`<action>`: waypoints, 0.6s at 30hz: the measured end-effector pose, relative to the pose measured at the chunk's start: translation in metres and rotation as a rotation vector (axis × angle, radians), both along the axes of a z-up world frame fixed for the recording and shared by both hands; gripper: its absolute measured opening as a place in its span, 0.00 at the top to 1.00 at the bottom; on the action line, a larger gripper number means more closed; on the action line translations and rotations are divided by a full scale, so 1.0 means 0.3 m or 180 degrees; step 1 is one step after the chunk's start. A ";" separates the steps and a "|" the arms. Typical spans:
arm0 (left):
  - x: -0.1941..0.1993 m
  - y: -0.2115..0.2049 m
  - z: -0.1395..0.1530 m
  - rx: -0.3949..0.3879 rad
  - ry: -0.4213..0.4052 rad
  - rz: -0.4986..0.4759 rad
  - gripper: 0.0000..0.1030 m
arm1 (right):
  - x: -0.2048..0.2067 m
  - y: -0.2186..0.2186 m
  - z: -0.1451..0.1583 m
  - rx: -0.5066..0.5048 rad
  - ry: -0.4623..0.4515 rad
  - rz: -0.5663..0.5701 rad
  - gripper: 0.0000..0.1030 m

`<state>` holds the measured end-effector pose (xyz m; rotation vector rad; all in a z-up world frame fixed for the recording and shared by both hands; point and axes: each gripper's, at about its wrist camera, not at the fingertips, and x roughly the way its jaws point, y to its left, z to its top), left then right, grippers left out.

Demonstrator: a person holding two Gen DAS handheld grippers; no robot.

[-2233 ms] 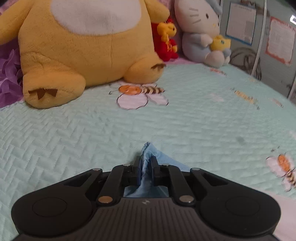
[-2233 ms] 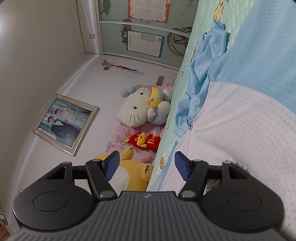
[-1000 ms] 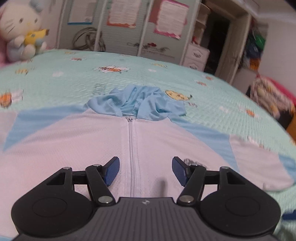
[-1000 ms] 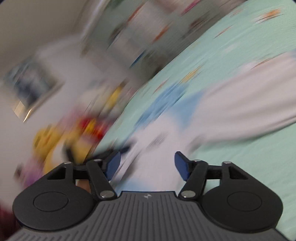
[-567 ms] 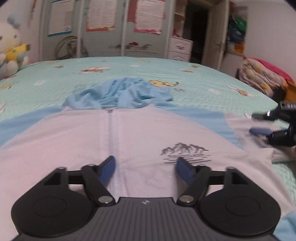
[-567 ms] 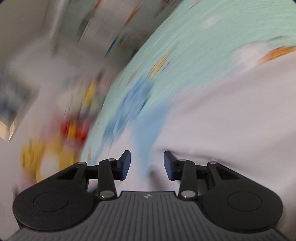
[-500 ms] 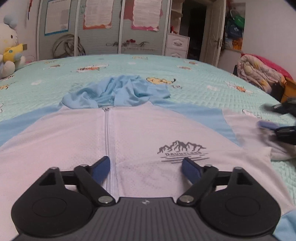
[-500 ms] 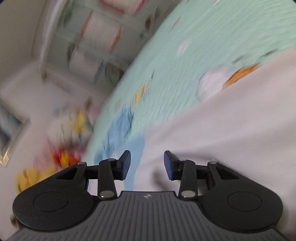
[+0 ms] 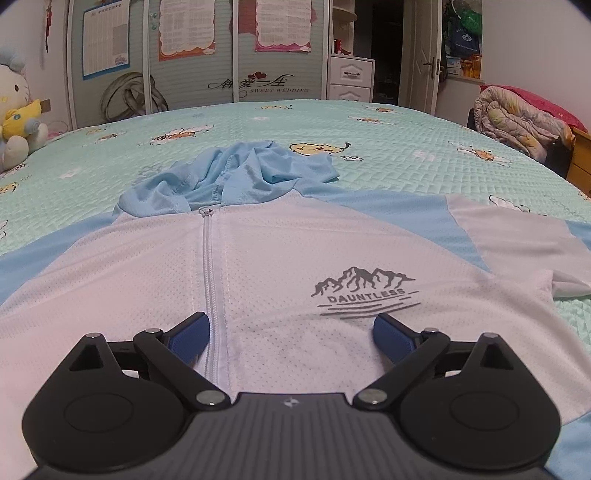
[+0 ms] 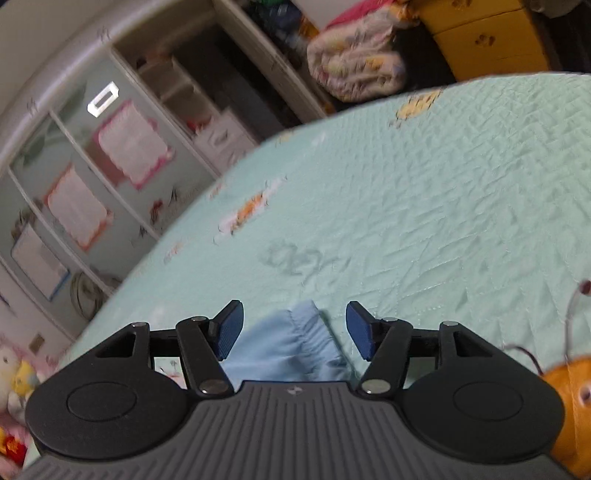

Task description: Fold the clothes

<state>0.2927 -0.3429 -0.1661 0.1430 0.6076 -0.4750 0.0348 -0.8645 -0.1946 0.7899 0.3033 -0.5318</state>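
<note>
Item: white and light-blue zip jacket (image 9: pixel 280 258), lying spread front-up on the mint quilted bed (image 9: pixel 388 147), its blue hood (image 9: pixel 229 177) bunched at the far end.

Changes since the earlier frames: half a second ago your right tongs were visible at the far right sleeve in the left wrist view; they are gone from it now. Your left tongs (image 9: pixel 291 332) stood narrower a second ago and are now spread wide and opening further, over the jacket's chest with the zip (image 9: pixel 208 280) just inside the left pad; nothing is gripped. Your right tongs (image 10: pixel 291 332) have swung away from the white body to a light-blue cuff (image 10: pixel 291 343); they are opening, the cuff lying between the pads, neither pad pressing it.

Writing: chest print reads "DAUNTLESS" (image 9: pixel 364 295) under a mountain outline. The wardrobe door (image 9: pixel 258 83) carries Chinese characters above "SWEET WEDDING". Text on the wall charts (image 9: pixel 186 27) is too small to read.
</note>
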 end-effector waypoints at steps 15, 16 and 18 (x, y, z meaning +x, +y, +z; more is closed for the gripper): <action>0.004 -0.004 -0.001 0.0004 0.0012 -0.0020 0.02 | 0.089 -0.022 -0.009 -0.0290 0.0347 0.0051 0.82; 0.004 -0.005 -0.001 0.0007 0.0012 -0.0021 0.02 | 0.102 -0.014 -0.006 -0.0358 0.0412 0.0068 0.82; 0.003 -0.004 -0.001 0.0011 0.0011 -0.0022 0.02 | 0.126 -0.002 0.005 -0.0477 0.0523 0.0070 0.81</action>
